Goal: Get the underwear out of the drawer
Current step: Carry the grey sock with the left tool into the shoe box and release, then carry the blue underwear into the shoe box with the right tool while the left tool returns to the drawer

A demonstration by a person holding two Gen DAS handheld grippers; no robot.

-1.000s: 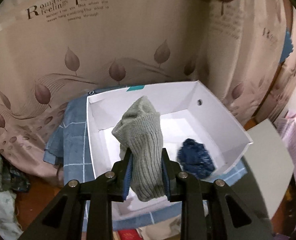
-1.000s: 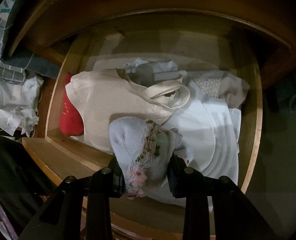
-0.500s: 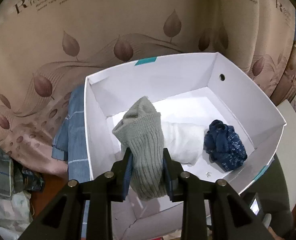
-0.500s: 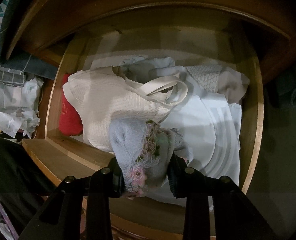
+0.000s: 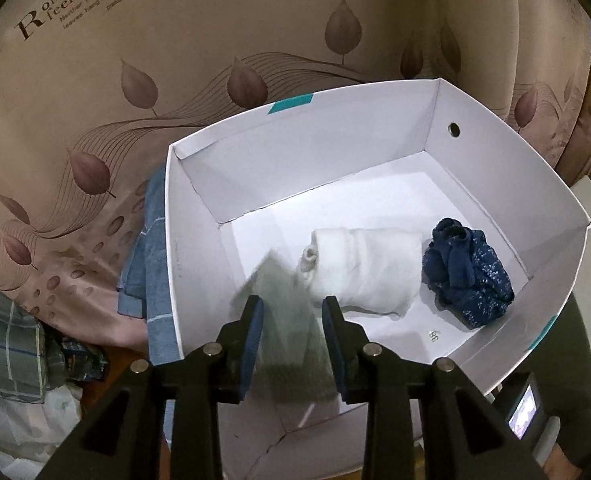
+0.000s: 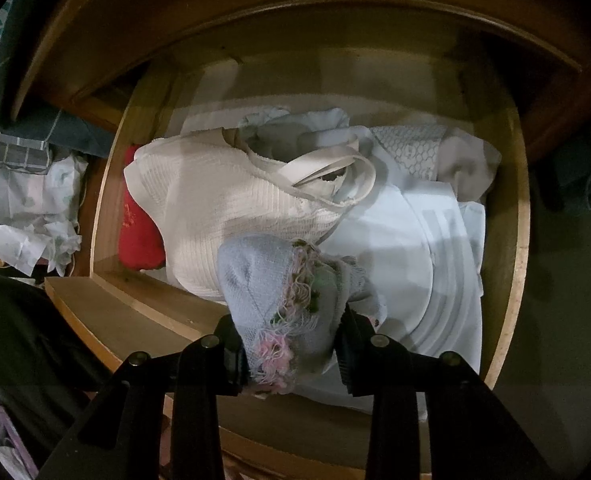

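Note:
In the left wrist view my left gripper (image 5: 291, 308) hovers over a white cardboard box (image 5: 171, 240). Its jaws are opening, and a grey ribbed garment (image 5: 287, 320) between them is blurred and slipping down into the box. A rolled white piece (image 5: 367, 272) and a dark blue patterned piece (image 5: 467, 280) lie on the box floor. In the right wrist view my right gripper (image 6: 289, 320) is shut on a pale blue knitted piece (image 6: 255, 280) with pink and green fringe, just above the open wooden drawer (image 6: 513, 240).
The drawer holds a cream ribbed top (image 6: 223, 208), a red item (image 6: 139, 232) and folded white cloth (image 6: 407, 248). A leaf-print curtain (image 5: 175, 80) hangs behind the box. Blue checked cloth (image 5: 151, 264) lies to its left. A dark-clothed leg (image 6: 15, 340) is at the drawer's lower left.
My left gripper came down closer over the box and its jaws widened; the grey garment, upright and gripped before, now slides down blurred. The right gripper and its blue piece stayed put.

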